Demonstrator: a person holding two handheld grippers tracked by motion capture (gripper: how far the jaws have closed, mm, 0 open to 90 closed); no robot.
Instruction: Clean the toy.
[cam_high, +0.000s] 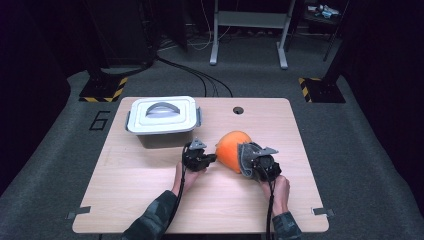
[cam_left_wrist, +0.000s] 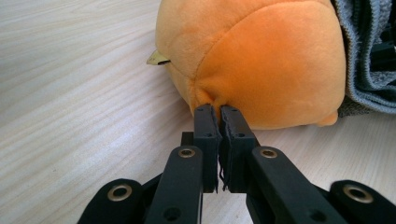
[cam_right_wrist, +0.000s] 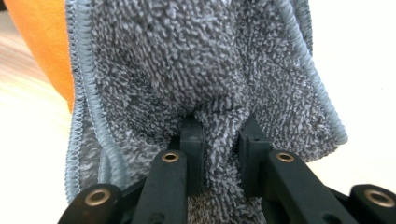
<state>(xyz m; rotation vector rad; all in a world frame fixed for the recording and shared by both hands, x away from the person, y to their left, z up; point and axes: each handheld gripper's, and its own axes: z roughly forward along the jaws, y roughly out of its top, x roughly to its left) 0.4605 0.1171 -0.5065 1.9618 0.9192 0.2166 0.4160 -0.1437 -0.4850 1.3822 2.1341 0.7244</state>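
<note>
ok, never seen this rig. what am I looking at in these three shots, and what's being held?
No robot here: a person at a wooden table holds a pair of hand-held tongs in each hand. The wide picture comes from a fixed camera above, looking down. The other two come from cameras riding on each pair of tongs, looking along their black jaws. The left tongs are shut, pinching a bit of the orange plush toy. The right tongs are clamped on a fold of grey towel, which lies against the toy. Also on the table: a white box with its lid on, standing apart behind the toy.
</note>
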